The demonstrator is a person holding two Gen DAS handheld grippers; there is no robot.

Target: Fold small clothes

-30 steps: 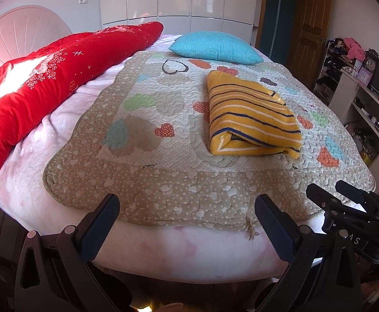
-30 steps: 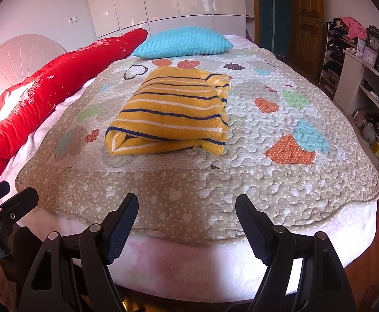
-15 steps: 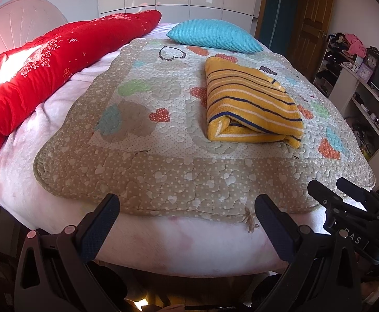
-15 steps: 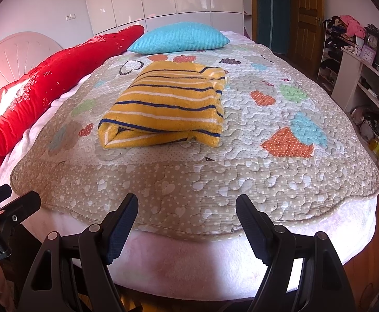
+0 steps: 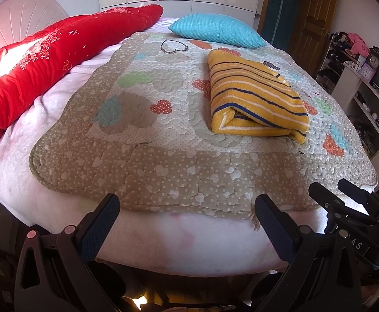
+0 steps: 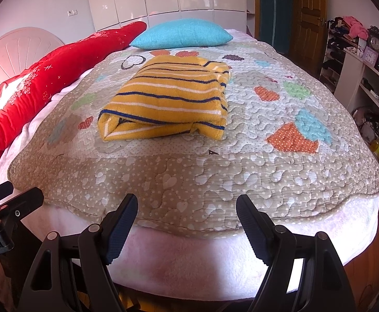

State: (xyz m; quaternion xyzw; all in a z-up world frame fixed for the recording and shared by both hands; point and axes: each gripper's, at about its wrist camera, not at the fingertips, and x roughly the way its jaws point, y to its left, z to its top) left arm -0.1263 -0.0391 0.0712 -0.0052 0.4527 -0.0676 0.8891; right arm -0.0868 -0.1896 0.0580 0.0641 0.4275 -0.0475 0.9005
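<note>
Both views have edged closer to the bed since a second ago. Left wrist view: left tongs (image 5: 187, 214) gape wide, empty; folded striped garment (image 5: 254, 98) lies right of centre on the quilt (image 5: 137, 161). Right wrist view: right tongs (image 6: 187, 215) wide open, empty; garment (image 6: 168, 101) centre-left.

Left gripper (image 5: 187, 217) and right gripper (image 6: 187, 212) gape, empty.

Heart-print quilt (image 5: 163, 161), blue pillow (image 5: 215, 30), red duvet (image 5: 46, 57).
</note>
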